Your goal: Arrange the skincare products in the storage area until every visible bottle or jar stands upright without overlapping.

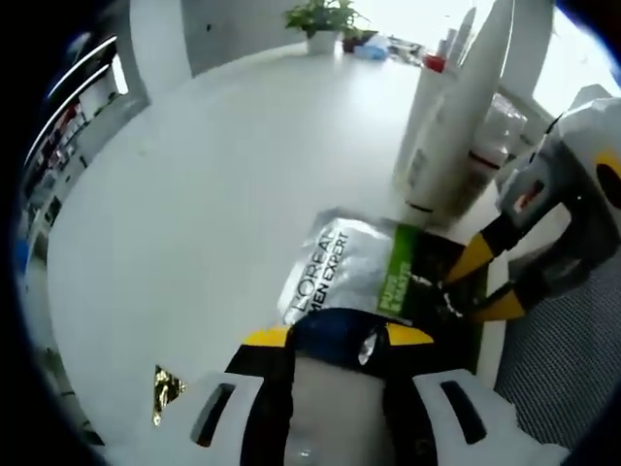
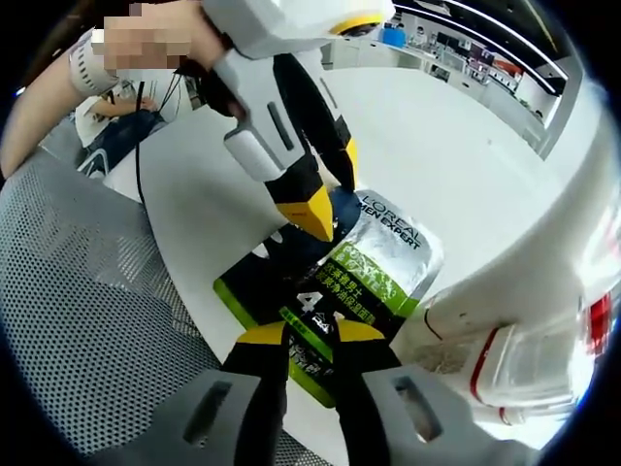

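The broad white round table (image 1: 194,194) carried everything, with a grey perforated mesh surface (image 2: 87,320) showing past its edge in the right gripper view. Tall white plastic bottles (image 1: 456,107) stood upright at the far side of the table in the left gripper view, close behind the packet; a white container with a red band (image 2: 529,364) lay near the packet's corner in the right gripper view.

The flat silver, green and black L'Oréal Men Expert sachet (image 1: 374,267) lay on the table near its edge, between the two tools. The left gripper (image 1: 335,335), yellow-tipped and black-jawed, had its jaws drawn close together on the sachet's silver end, with a dark blue patch between the tips. The right gripper (image 2: 309,335) had its jaws nearly together on the opposite, green-and-black end of the sachet.

A small potted green plant (image 1: 325,21) stood at the table's far rim. A tiny gold foil scrap (image 1: 167,390) lay beside the left gripper.
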The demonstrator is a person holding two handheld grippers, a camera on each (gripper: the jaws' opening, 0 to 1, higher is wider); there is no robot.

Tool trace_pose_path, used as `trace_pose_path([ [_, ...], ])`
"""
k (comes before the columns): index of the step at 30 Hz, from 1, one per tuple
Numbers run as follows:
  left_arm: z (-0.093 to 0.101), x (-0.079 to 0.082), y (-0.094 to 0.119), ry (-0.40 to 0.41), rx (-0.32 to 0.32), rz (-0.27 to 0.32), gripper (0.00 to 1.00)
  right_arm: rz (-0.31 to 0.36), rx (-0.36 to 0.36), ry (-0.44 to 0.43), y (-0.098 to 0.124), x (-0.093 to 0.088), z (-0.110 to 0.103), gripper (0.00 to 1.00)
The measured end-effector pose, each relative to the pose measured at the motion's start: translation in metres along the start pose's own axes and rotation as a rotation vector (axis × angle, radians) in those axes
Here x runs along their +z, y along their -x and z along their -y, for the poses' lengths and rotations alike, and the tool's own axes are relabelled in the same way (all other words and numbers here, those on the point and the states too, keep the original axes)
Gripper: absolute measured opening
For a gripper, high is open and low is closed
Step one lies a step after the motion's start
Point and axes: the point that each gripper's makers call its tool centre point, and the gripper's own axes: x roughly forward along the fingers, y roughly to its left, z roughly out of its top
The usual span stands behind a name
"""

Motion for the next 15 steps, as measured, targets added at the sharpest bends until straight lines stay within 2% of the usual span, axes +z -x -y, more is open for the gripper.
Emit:
trace_pose_path([
  [4,0.007,0.013,0.009,0.049,-0.049,0.077,0.36,0.006,0.0,0.0,0.0,0.0,0.0,0.19],
  [7,0.005,0.018,0.018,0.057,-0.035,0.1,0.36,0.005,0.003,0.0,0.0,0.0,0.0,0.18],
  [10,0.005,0.02,0.028,0.046,-0.013,0.1,0.37,0.003,0.002,0.006,0.0,0.0,0.0,0.18],
  [12,0.004,0.022,0.036,0.037,0.014,0.12,0.35,0.005,0.001,0.008,0.0,0.0,0.0,0.18],
  [15,0.009,0.025,0.049,0.052,0.012,0.154,0.36,0.007,0.011,-0.003,0.0,0.0,0.001,0.19],
])
